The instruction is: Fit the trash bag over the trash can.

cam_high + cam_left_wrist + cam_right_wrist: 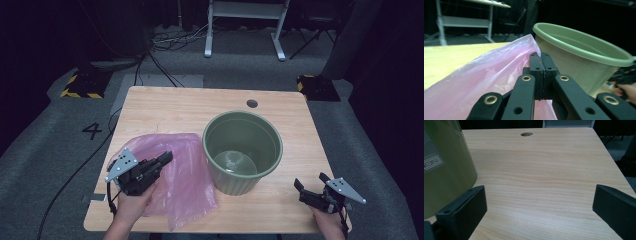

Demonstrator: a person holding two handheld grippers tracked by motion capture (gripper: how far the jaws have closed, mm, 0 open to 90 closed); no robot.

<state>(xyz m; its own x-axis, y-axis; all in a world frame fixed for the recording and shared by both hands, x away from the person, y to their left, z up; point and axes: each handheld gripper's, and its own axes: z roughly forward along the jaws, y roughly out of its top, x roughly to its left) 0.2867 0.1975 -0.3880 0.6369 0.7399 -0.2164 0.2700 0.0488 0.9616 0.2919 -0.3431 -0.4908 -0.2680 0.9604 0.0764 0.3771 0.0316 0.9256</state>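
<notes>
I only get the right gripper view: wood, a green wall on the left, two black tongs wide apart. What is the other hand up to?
Observer: The left tongs are shut on the edge of a pink plastic bag.
Operator: And that green wall?
Observer: It is the side of a round green pot. The high view shows it standing upright, with nothing inside but its glossy bottom.
Operator: So is the bag going into it?
Observer: Perhaps. For now the bag lies on the table to the pot's left, with its pinched edge held up near the rim in the left gripper view.
</notes>
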